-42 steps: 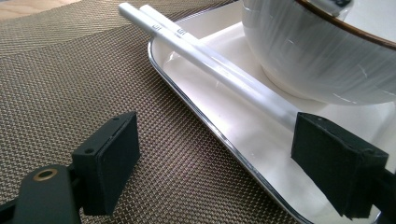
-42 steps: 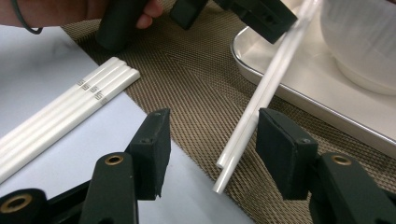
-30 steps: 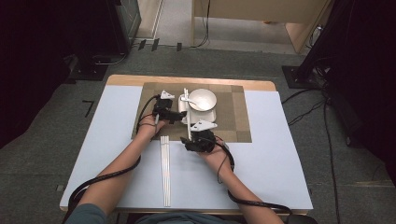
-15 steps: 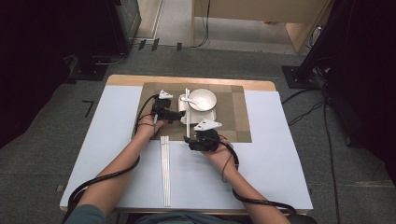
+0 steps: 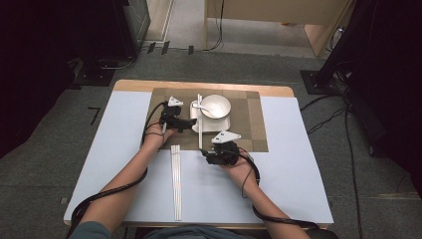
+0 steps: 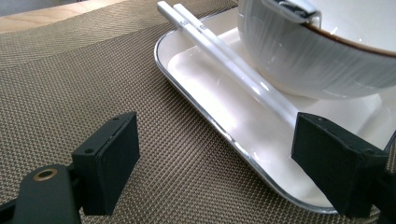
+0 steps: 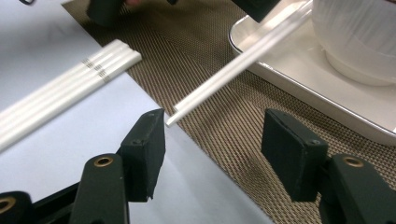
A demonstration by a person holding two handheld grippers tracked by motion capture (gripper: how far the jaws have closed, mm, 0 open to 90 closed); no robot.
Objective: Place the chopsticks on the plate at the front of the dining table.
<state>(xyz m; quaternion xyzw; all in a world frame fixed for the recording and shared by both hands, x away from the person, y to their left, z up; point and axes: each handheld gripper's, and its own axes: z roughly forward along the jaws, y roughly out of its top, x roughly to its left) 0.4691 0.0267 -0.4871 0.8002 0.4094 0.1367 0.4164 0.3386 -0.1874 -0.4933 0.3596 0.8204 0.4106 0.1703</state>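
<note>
A white bowl [image 5: 215,105] with a spoon [image 5: 201,106] in it stands on a white rectangular plate [image 5: 225,124], which rests on a brown woven placemat [image 5: 249,124]. A pair of white chopsticks [image 5: 199,127] lies along the plate's left side, with its near end over the mat. My left gripper [image 5: 191,124] sits at the plate's left edge, open, with the plate rim [image 6: 205,121] between its jaws and the chopsticks [image 6: 224,65] running ahead. My right gripper [image 5: 204,154] is open at the mat's near edge, and the chopstick tip [image 7: 175,116] lies between its jaws, untouched.
Several more white chopsticks [image 5: 175,184] lie side by side on the pale blue table [image 5: 293,179], from the mat's near edge toward the person. In the right gripper view they [image 7: 70,93] lie to the left. Cables trail from both grippers along the forearms.
My right gripper has shifted a little to the right along the mat's near edge. The left gripper, plate, bowl and chopsticks have stayed put.
</note>
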